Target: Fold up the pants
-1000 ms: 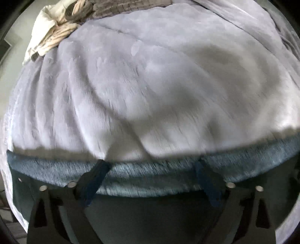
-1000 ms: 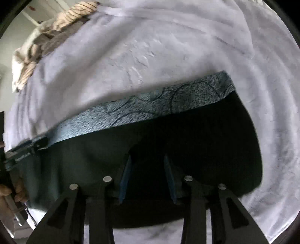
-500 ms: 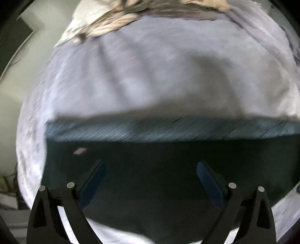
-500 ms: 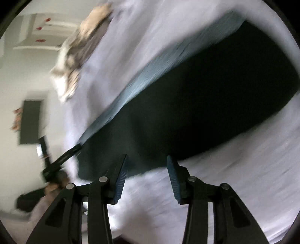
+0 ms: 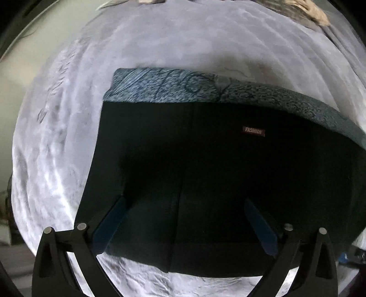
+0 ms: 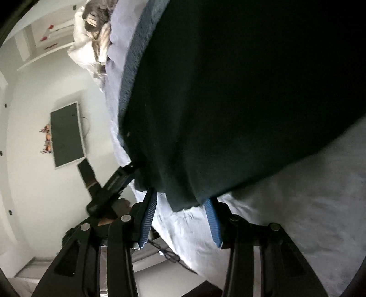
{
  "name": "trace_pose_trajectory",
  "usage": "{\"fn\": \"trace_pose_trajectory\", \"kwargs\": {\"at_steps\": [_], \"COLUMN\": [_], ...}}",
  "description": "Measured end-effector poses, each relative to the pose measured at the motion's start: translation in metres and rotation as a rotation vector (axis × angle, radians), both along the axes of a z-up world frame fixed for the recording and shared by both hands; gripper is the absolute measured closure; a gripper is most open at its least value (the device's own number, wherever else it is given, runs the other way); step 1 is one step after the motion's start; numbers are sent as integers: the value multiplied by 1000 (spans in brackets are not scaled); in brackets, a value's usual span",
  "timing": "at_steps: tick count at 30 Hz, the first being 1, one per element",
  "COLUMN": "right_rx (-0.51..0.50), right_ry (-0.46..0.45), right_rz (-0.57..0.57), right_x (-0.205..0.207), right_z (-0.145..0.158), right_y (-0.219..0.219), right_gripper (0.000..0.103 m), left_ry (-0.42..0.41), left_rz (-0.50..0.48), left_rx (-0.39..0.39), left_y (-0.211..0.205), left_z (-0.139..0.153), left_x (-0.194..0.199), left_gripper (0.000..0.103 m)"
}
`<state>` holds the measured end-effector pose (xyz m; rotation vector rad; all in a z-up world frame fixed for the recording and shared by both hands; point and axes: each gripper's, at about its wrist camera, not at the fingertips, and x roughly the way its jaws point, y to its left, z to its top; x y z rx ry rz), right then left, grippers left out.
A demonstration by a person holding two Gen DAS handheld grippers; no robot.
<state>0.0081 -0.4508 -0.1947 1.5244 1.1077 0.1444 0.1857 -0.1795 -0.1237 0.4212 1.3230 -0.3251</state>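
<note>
The dark green pants (image 5: 217, 173) lie folded on a pale lilac bed cover (image 5: 160, 41), with a blue-grey fleece lining band (image 5: 173, 88) along the far edge and a small label (image 5: 254, 131). My left gripper (image 5: 183, 212) is open and empty above the near part of the pants. In the right wrist view the pants (image 6: 240, 91) fill the upper right. My right gripper (image 6: 180, 203) is open, its blue pads either side of the pants' near corner. The left gripper (image 6: 109, 182) shows at the bed's edge.
A heap of cream and brown clothes (image 5: 306, 9) lies at the far end of the bed, also in the right wrist view (image 6: 96, 34). A wall-mounted TV (image 6: 66, 134) hangs on the white wall beyond the bed's left side. A cable (image 6: 169, 253) hangs below the bed edge.
Both grippers have drawn back from the pants' far edge toward the near edge. The left view now shows the whole folded pants. The right gripper has rolled and swung to the near corner.
</note>
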Motion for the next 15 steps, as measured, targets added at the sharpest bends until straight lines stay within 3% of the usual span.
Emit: {"fn": "trace_pose_trajectory", "kwargs": {"at_steps": [2,3,4,7,9,12,13,15], "right_rx": [-25,-46,-76,-237,-346,-304,-319,-371], "right_ry": [25,40,43,18,109,141,157,178], "right_rz": [7,12,19,89,189,166,191,264], "right_x": [6,8,10,12,15,11,12,15], "right_z": [3,5,10,39,28,23,30,44], "right_y": [3,3,4,3,14,12,12,14], "right_gripper": [61,84,93,94,94,92,79,63], "left_ry": [-8,-6,-1,1,4,-4,-4,-13], "left_rz": [-40,-49,-55,-68,-71,-71,-70,-63], "left_rx": [-6,-12,-20,-46,-57,-61,-62,-62], "left_y": [-1,-1,0,4,9,14,15,22], "left_z": [0,0,0,-1,-5,-4,-3,-1], "left_x": [-1,-1,-1,-1,0,-4,-5,-6], "left_gripper": [0,0,0,0,0,0,0,0]}}
